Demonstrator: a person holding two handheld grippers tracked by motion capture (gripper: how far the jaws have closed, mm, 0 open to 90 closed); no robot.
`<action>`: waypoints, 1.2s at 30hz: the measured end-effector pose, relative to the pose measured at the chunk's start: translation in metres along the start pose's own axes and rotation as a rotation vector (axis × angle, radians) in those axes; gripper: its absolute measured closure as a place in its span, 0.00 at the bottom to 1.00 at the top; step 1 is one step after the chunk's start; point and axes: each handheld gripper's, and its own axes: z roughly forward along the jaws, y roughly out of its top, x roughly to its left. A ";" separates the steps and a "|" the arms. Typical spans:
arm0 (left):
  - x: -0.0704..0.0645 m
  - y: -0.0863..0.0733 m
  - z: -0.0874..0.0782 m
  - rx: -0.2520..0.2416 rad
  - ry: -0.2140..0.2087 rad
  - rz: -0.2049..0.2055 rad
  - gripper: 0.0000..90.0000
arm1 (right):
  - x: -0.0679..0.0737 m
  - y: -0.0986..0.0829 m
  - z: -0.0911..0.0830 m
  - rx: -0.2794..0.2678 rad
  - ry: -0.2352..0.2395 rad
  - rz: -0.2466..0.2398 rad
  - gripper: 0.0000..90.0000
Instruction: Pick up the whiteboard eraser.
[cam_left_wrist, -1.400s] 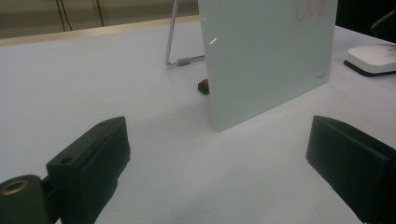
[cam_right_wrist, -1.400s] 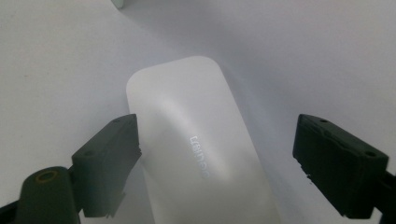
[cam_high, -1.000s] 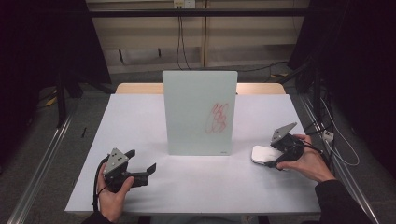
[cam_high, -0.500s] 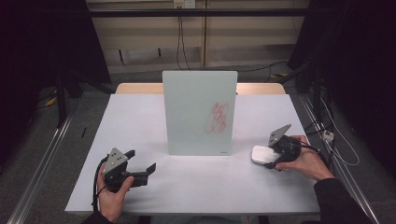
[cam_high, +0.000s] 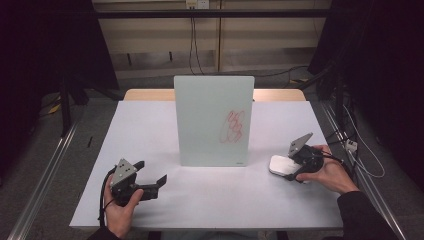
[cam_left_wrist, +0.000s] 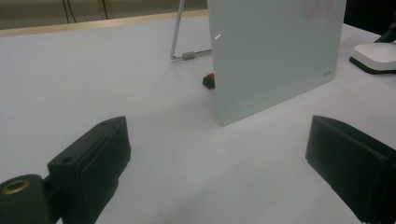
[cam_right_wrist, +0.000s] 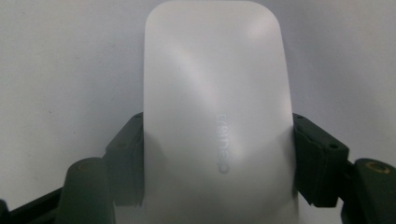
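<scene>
Setting: a white table (cam_high: 200, 200) is seen in a dim room, with a wall, cables and dark curtains behind it and floor rails at either side.

Board: a pale glass writing board (cam_high: 214, 120) stands upright near the middle of the table, propped on a wire stand (cam_left_wrist: 180, 32) at its back; a red scribble (cam_high: 233, 126) is drawn on its right half.

Small item: a red-and-black object (cam_left_wrist: 209, 80) lies on the table behind the board, too small to be identified.

Eraser: a white rounded eraser block (cam_right_wrist: 217, 116) with a dark underside lies on the table at the right, near the board's lower right corner and apart from it.

Right gripper: the right gripper (cam_high: 300, 167) is held low at the table, and its jaws are pressed against the two long sides of the eraser, so a firm clamp is judged.

Left gripper: the left gripper (cam_high: 150, 182) is held just above the table at the front left, its jaws spread wide with nothing between them.

Step in hand: the eraser is judged to be grasped at the table, with the scribble not yet wiped.

Next move: a lift of the eraser is called for, then its dark face turned to the glass and drawn across the red marks; light pressure is advised, since the propped board could be tipped backward.
</scene>
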 end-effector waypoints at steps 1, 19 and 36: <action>0.000 0.000 0.000 0.000 0.000 -0.001 0.07 | 0.000 0.000 0.000 0.001 -0.003 0.002 0.34; 0.000 0.000 -0.001 0.002 0.007 0.001 0.07 | 0.002 -0.001 -0.005 -0.062 -0.036 0.074 0.35; 0.000 0.000 0.000 0.003 0.002 0.001 0.07 | 0.009 -0.004 -0.009 -0.143 -0.072 0.147 0.35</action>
